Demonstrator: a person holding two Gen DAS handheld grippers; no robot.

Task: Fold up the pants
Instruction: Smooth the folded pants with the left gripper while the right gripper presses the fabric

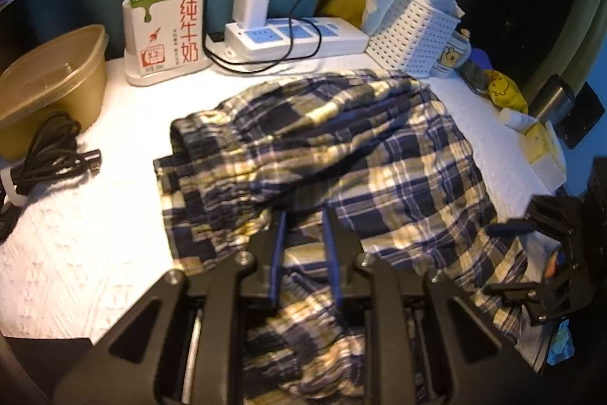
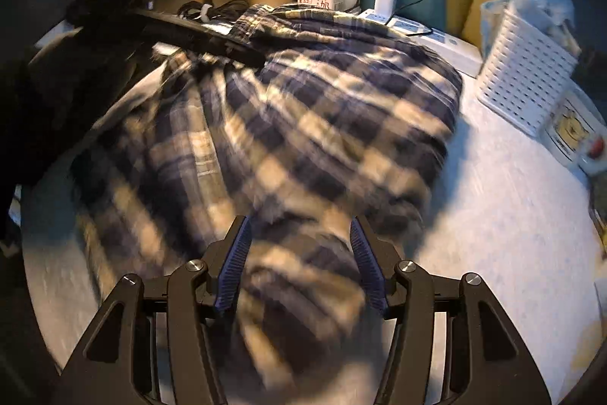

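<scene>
Blue and cream plaid pants [image 1: 341, 154] lie bunched on a white table [image 1: 76, 245]; their gathered waistband [image 1: 197, 135] points left. My left gripper [image 1: 304, 215] is open, its fingers low over the near cloth with fabric between them. My right gripper [image 2: 299, 226] is open, wide apart over the blurred pants [image 2: 303, 109], cloth between its fingers. The right gripper also shows in the left wrist view [image 1: 538, 260] at the pants' right edge. The left gripper shows in the right wrist view [image 2: 212, 40] at the far left of the pants.
A milk carton [image 1: 167, 21], a power strip [image 1: 303, 37] with charger and cable, a brown plastic tub [image 1: 53, 74], a coiled black cable [image 1: 49, 154], a white perforated basket [image 1: 413, 29], a mug and small items [image 1: 504, 93] ring the table.
</scene>
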